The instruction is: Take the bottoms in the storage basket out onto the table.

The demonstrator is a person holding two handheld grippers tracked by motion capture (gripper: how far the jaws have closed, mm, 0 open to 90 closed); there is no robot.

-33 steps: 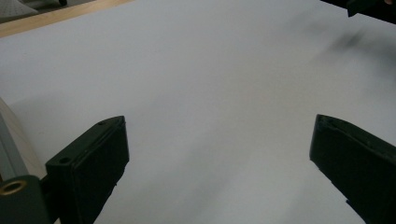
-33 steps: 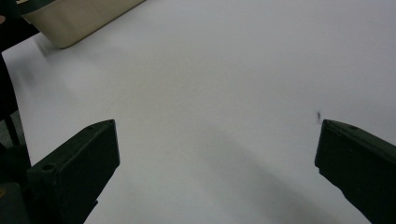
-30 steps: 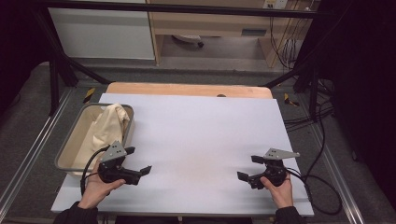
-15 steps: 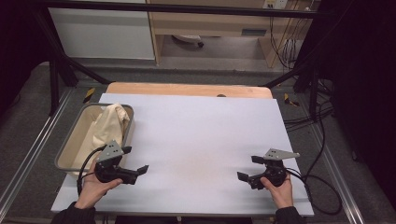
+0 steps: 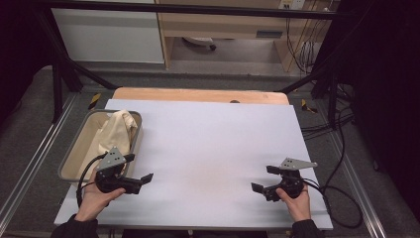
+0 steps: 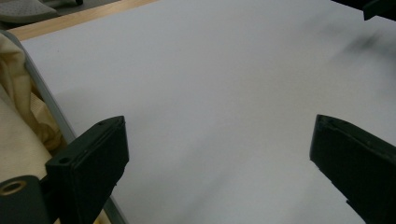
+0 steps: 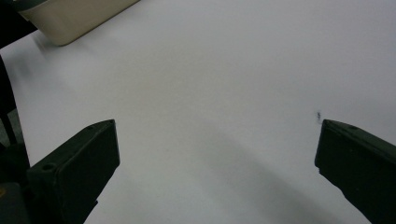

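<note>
- At nine o'clock, the cream cloth lies bunched in the metal tray, untouched.
- My left gripper hovers spread wide just beside the tray.
- At four o'clock, my right gripper gapes wide over bare white tabletop.
- I judge nothing begun.

You're nudging the left gripper a bit toward the tray side and closer to yourself, jaws wide apart.
</note>
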